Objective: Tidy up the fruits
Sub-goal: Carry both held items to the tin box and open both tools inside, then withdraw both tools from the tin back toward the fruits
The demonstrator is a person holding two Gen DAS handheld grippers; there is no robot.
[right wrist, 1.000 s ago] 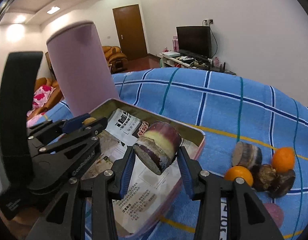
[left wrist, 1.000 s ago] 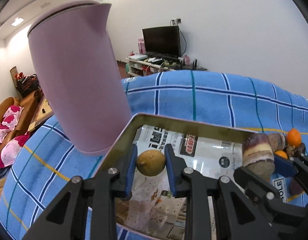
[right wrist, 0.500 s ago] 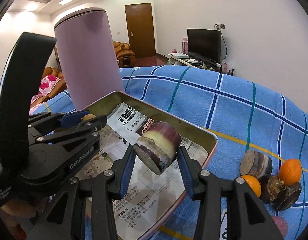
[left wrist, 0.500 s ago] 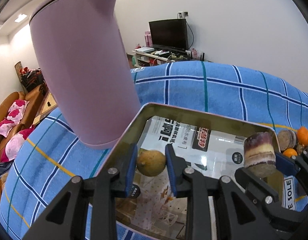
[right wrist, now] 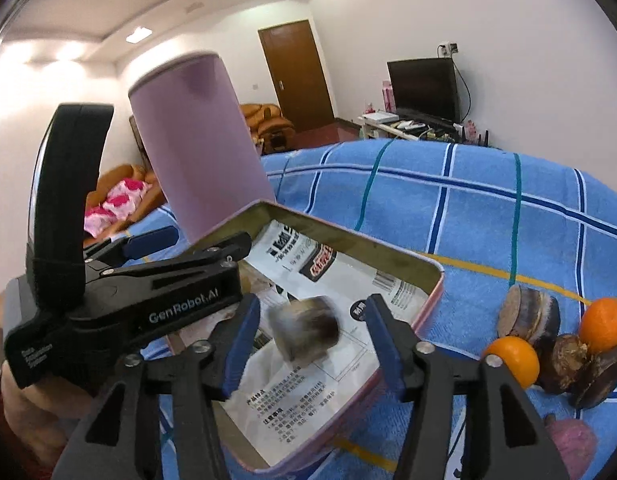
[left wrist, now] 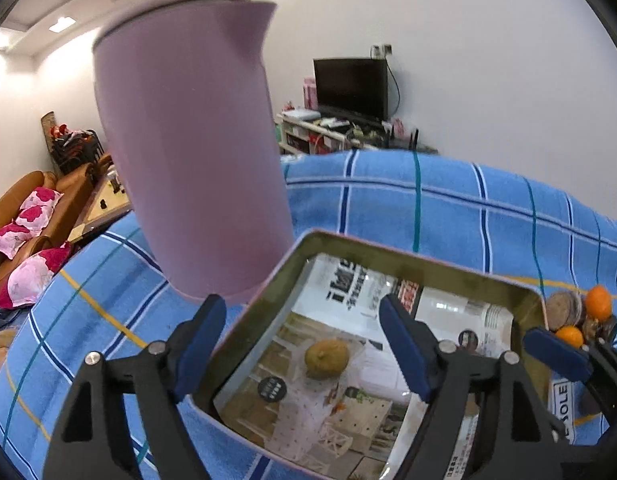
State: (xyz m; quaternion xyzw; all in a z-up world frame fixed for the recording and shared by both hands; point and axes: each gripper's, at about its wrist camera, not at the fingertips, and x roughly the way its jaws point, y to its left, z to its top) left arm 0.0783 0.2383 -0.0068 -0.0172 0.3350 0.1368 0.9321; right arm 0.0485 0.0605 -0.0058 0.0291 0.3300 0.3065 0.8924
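Note:
In the left wrist view a yellow-brown round fruit (left wrist: 326,358) lies on the newspaper inside the metal tray (left wrist: 428,268). My left gripper (left wrist: 302,344) hovers over it, jaws opening, both pads clear of the fruit. In the right wrist view a purple-skinned sugarcane chunk (right wrist: 308,330), blurred, is in the tray (right wrist: 388,248) between the opening jaws of my right gripper (right wrist: 312,342); neither pad touches it. The left gripper (right wrist: 188,242) shows at the tray's left side.
A tall lilac jug (left wrist: 188,152) stands close behind the tray's left corner. On the blue checked cloth to the right lie a sugarcane slice (right wrist: 528,316), two oranges (right wrist: 512,360) (right wrist: 604,324) and dark chestnuts (right wrist: 568,356). A hand (right wrist: 24,404) holds the left gripper.
Both grippers have let go. The left jaws spread wide and the round fruit now rests on the paper. The right jaws widened and the sugarcane chunk dropped from between them into the tray.

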